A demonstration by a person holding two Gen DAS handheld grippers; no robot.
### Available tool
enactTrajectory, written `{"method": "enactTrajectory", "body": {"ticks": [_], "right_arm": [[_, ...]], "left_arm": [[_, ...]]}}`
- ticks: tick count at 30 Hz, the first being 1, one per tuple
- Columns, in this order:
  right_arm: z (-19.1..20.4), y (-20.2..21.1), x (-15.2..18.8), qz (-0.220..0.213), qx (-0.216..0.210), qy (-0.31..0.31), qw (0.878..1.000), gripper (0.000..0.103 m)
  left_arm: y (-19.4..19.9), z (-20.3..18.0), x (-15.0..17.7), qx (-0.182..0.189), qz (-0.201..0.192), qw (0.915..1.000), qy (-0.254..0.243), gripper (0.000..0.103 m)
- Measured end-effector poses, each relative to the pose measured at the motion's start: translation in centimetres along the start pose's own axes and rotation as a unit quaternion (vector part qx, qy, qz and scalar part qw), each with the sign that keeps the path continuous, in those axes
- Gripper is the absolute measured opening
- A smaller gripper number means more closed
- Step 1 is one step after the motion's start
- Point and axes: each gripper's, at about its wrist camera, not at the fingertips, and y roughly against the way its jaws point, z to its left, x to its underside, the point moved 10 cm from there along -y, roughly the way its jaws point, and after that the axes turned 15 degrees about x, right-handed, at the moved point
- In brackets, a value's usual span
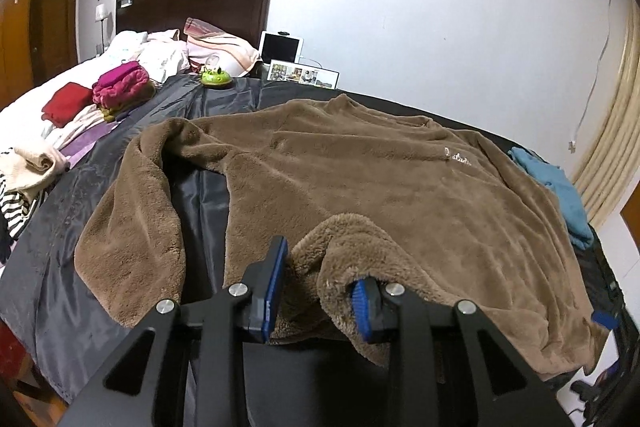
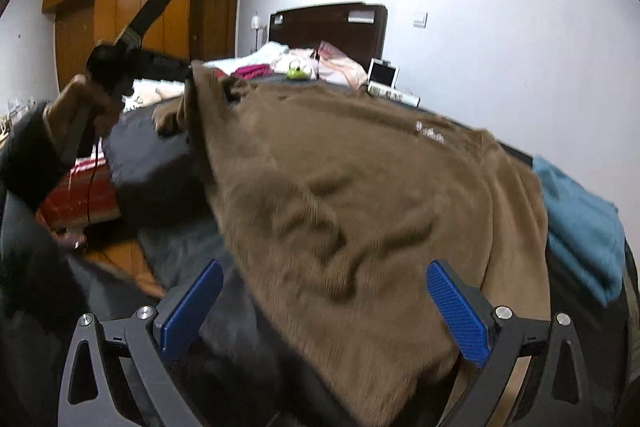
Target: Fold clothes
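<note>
Sweater (image 1: 360,179) fluff sits pinched in my left hand-held gripper (image 1: 320,287). My right hand-held gripper (image 2: 326,303) hangs wide apart just over its near edge on the bed (image 1: 60,247).

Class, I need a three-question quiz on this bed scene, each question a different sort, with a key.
1. True or false: the right gripper is shut on the brown fleece.
2. Which gripper has fleece between its fingers? A) left B) right
3. Fill in: the garment at the fleece's right edge is ____ in colour.

Key: 1. False; it is open. 2. A; the left gripper has a fold of the hem between its fingers. 3. Blue, the blue garment.
</note>
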Motion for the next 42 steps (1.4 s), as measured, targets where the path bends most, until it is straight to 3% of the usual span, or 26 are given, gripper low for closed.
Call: {"method": "enactTrajectory", "body": {"ticks": [2,3,6,10,12,14,24,30,38,40,42], "right_arm": [[-0.6,-0.2,1.3,0.016,0.011,-0.004,1.0,0.095],[-1.1,-0.4,1.9,0.026,0.016,-0.008,1.0,0.081],[-2.5,-1.3,3.0,0.052,0.032,-0.021,0.998,0.054],[-4.1,-1.9,3.8,0.065,0.067,-0.021,0.995,0.043],[-4.7,-2.1,4.0,0.069,0.085,-0.026,0.994,0.029],[-5.0,-1.7,3.4,0.065,0.071,-0.049,0.994,0.02],[-6.3,3.3,-0.4,0.017,0.003,-0.083,0.996,0.015],[-4.6,2.9,1.3,0.05,0.001,-0.03,0.998,0.015],[-3.9,2.6,3.3,0.074,-0.018,0.005,0.997,0.016],[-4.0,2.7,3.4,0.073,-0.031,0.002,0.997,0.021],[-4.3,2.9,3.6,0.073,-0.045,-0.003,0.996,0.033]], "left_arm": [[0.2,0.1,0.0,-0.001,-0.002,1.0,0.002,0.034],[0.3,0.2,0.0,-0.002,-0.002,1.0,0.004,0.034],[0.4,0.3,0.0,-0.002,-0.004,1.0,0.008,0.034],[0.5,0.5,0.4,-0.003,-0.003,0.9999,0.013,0.034],[0.7,0.6,0.7,-0.006,0.0,0.9999,0.011,0.034],[1.1,0.7,1.1,-0.011,0.003,0.9999,0.008,0.034],[7.8,2.7,5.0,-0.04,0.029,0.9988,-0.002,0.034],[8.7,2.7,8.9,-0.059,0.092,0.9927,-0.05,0.034],[6.7,2.3,14.8,-0.05,0.191,0.9666,-0.163,0.035],[6.6,2.2,15.6,-0.037,0.201,0.962,-0.181,0.035],[6.7,2.4,15.6,-0.031,0.199,0.9618,-0.185,0.038]]}}
